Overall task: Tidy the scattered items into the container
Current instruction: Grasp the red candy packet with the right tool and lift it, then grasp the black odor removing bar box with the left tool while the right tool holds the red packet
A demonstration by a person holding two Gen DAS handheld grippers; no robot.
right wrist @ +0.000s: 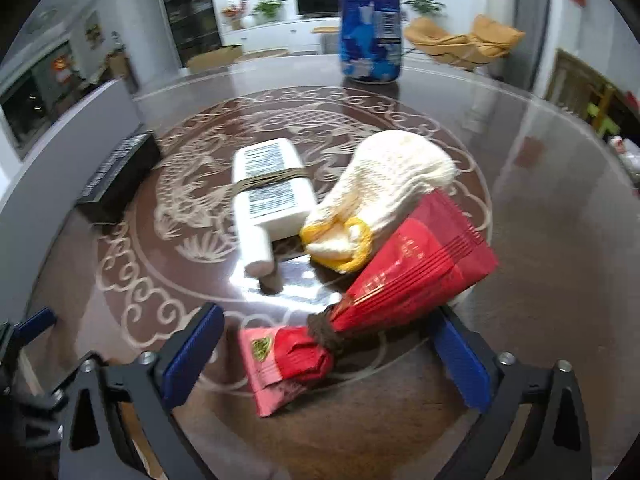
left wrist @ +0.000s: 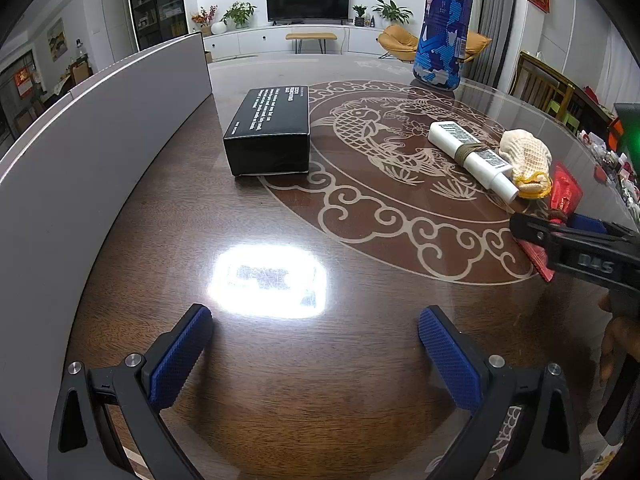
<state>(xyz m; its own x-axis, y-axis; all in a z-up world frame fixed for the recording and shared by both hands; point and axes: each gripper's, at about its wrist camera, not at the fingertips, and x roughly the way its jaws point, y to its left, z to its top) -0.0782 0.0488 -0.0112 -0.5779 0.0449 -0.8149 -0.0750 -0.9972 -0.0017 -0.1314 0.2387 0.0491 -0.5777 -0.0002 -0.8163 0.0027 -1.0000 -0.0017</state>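
My right gripper (right wrist: 326, 316) is open, low over the table. A red foil packet (right wrist: 400, 272), tied at its waist with a dark band, lies between the blue pads, which stand clear of it. Just beyond it lie a cream knitted glove (right wrist: 392, 176) with a yellow cuff and a white bottle (right wrist: 272, 188) wrapped with a band. A black box (left wrist: 268, 128) sits farther left, next to the tall grey container wall (left wrist: 100, 128). My left gripper (left wrist: 316, 316) hangs open over bare table with nothing between its fingers. The left wrist view shows the right gripper (left wrist: 556, 220) at the red packet (left wrist: 564, 188).
A tall blue patterned cylinder (left wrist: 442, 28) stands at the far side of the dark patterned table (left wrist: 360, 360). A hand (left wrist: 616, 340) holds the right gripper at the right edge. Chairs and clutter lie beyond the table's right rim.
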